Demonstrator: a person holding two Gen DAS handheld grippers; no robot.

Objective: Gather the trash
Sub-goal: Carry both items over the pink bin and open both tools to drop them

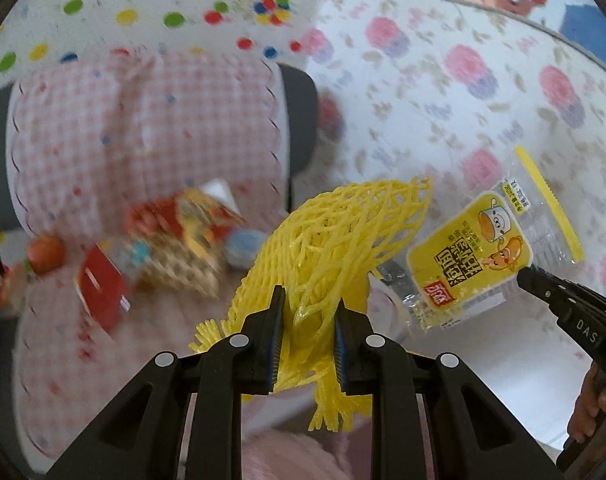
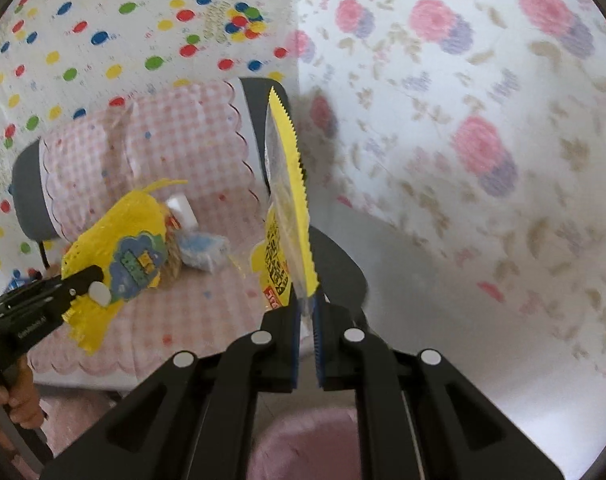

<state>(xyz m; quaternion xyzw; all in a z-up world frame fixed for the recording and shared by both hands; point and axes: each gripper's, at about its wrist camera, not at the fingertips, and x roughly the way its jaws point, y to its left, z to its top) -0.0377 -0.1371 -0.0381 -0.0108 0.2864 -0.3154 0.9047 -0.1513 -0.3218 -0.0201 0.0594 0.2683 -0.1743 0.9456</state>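
Left wrist: left gripper [image 1: 308,312] clamps the yellow net [image 1: 335,240], wrapper [image 1: 469,256] right of net | Right wrist: right gripper [image 2: 306,312] pinches the wrapper's corner; pink bin [image 2: 307,444] below | Tip: centre both over the bin before releasing.

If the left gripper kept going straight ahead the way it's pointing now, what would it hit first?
Probably the pink checked chair cushion. The left gripper, shut on the yellow foam net, aims past the net toward the cushion's right side; the blue wrapper lies just left of that line. Depth is unclear.
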